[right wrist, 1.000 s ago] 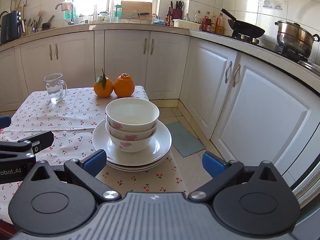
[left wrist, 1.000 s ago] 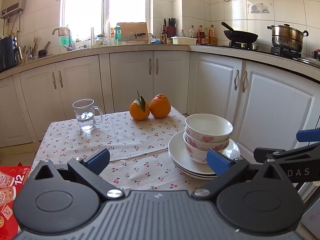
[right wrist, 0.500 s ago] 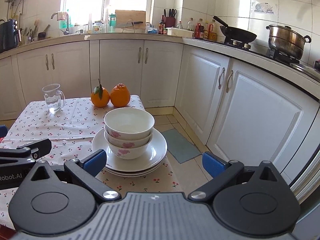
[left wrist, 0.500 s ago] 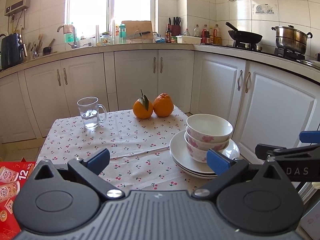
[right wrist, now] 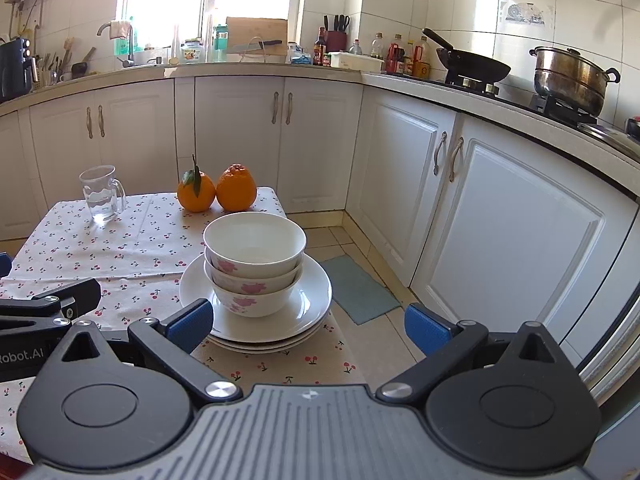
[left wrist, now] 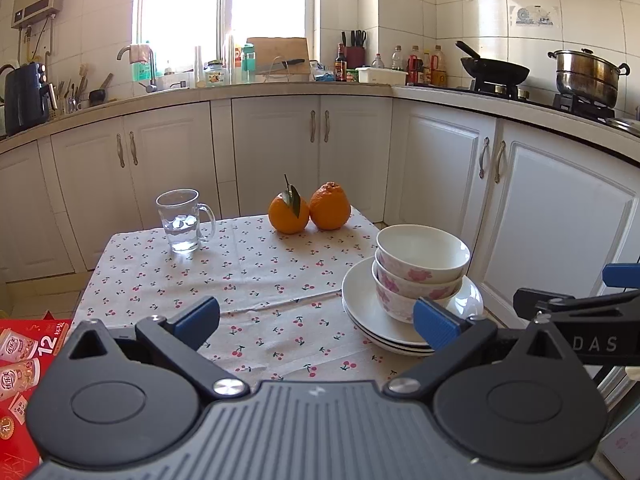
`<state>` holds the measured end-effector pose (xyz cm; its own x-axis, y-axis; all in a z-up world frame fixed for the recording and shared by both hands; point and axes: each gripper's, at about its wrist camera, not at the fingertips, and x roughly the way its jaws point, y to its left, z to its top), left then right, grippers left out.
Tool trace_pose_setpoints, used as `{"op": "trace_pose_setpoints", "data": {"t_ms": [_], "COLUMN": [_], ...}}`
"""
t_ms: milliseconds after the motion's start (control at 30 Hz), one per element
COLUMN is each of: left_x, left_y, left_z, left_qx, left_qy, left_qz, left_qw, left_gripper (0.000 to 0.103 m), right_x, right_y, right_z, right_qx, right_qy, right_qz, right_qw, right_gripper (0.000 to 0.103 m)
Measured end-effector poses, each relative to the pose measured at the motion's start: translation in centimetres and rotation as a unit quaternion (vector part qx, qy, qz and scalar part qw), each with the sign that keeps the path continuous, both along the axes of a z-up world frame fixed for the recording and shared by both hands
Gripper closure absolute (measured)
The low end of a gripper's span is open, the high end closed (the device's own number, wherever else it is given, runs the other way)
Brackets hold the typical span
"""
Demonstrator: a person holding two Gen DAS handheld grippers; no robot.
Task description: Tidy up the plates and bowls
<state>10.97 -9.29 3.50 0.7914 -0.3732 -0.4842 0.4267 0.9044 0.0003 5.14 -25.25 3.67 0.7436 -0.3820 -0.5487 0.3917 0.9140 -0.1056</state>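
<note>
1. Three bowls (right wrist: 254,264) are seen nested, flower pattern on the outer walls, seated at the centre of a stack of white plates (right wrist: 312,300); at least three plate rims can be counted.
2. The stack sits at the table's (left wrist: 256,264) near-right corner, approx. 2 o'clock from the left gripper (left wrist: 316,318) and approx. 11 o'clock from the right gripper (right wrist: 306,322), with plate rims close to the cloth edge on that side.
3. Left gripper: jaws spread wide, nothing held, raised above the cloth; its right fingertip overlaps the plate rim in the left wrist view, but contact cannot be told.
4. Right gripper: jaws likewise wide, nothing held, hovering just short of the stack, off the table's corner.
5. Two oranges (left wrist: 306,210) are placed at the far edge, 12 o'clock from the left gripper, and a glass mug (left wrist: 182,220) w/ some water at approx. 11 o'clock; both well apart from the crockery.
6. Step in hand (judged): stacking looks done; the grippers appear to be parked, or a pickup of the whole stack is pending.
7. Next move, if the stack is to be shifted: plate rims should be gripped from opposite sides, low and level, since the bowl tower could slide or tip and the corner drop-off is close.
</note>
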Motion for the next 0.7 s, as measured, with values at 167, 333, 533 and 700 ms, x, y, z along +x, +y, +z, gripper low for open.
{"op": "trace_pose_setpoints", "data": {"t_ms": [167,333,533,700], "left_x": [0.02,0.03,0.03,0.07], "left_y": [-0.04,-0.05,0.01,0.02], "left_z": [0.02,0.07,0.16,0.09], "left_qx": [0.0,0.0,0.001,0.001], "left_qy": [0.0,-0.001,-0.003,-0.002], "left_qz": [0.001,0.001,0.002,0.002], "left_qw": [1.0,1.0,1.0,1.0], "left_gripper": [0.001,0.001,0.001,0.001], "right_x": [-0.07,-0.1,-0.2,-0.18], "right_y": [-0.01,-0.04,-0.02,0.0], "right_z": [0.01,0.0,0.0,0.0], "right_qx": [-0.001,-0.002,-0.005,-0.006], "right_qy": [0.0,-0.001,-0.003,-0.002], "right_qz": [-0.001,0.0,0.0,-0.001], "right_qw": [1.0,1.0,1.0,1.0], "right_gripper": [0.0,0.0,0.0,0.0]}}
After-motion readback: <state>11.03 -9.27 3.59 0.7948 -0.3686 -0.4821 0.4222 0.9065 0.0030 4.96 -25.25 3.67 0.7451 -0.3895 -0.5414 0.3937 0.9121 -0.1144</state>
